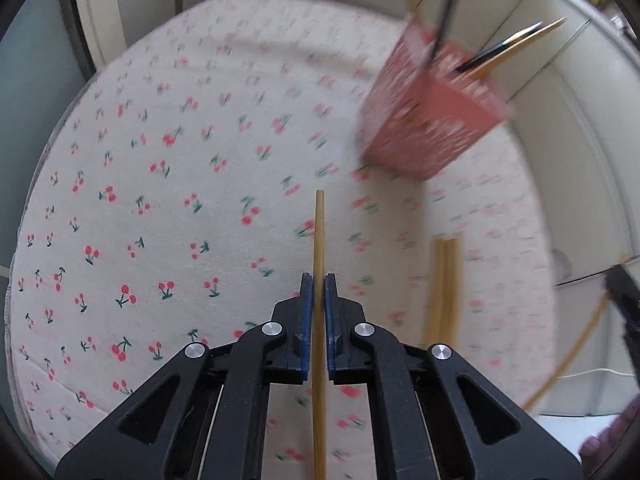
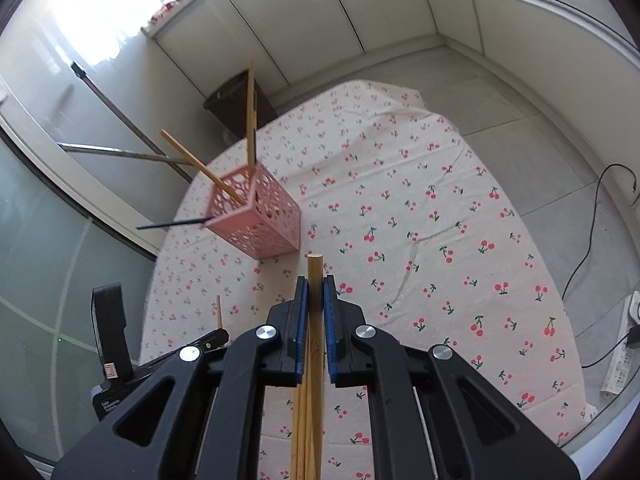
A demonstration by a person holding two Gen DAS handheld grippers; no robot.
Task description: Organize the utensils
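Left tool (image 1: pixel 319 284) clamping one chopstick (image 1: pixel 319 232), right tool (image 2: pixel 315 286) clamping chopstick bundle (image 2: pixel 315 276), no legible writing

The chopsticks (image 2: pixel 315 320) look like plain matt bamboo, and the pink holder (image 2: pixel 260 216) is perforated plastic. Tablecloth (image 2: pixel 420 200) is soft matt cotton-ish fabric, a bit creased; gripper (image 2: pixel 315 284) arms are matt black plastic.

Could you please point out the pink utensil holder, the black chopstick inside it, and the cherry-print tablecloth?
pink utensil holder (image 2: pixel 276 220): right wrist view, its front wall.
black chopstick (image 2: pixel 168 224): right wrist view, mid-shaft.
cherry-print tablecloth (image 2: pixel 440 208): right wrist view, bare cloth.
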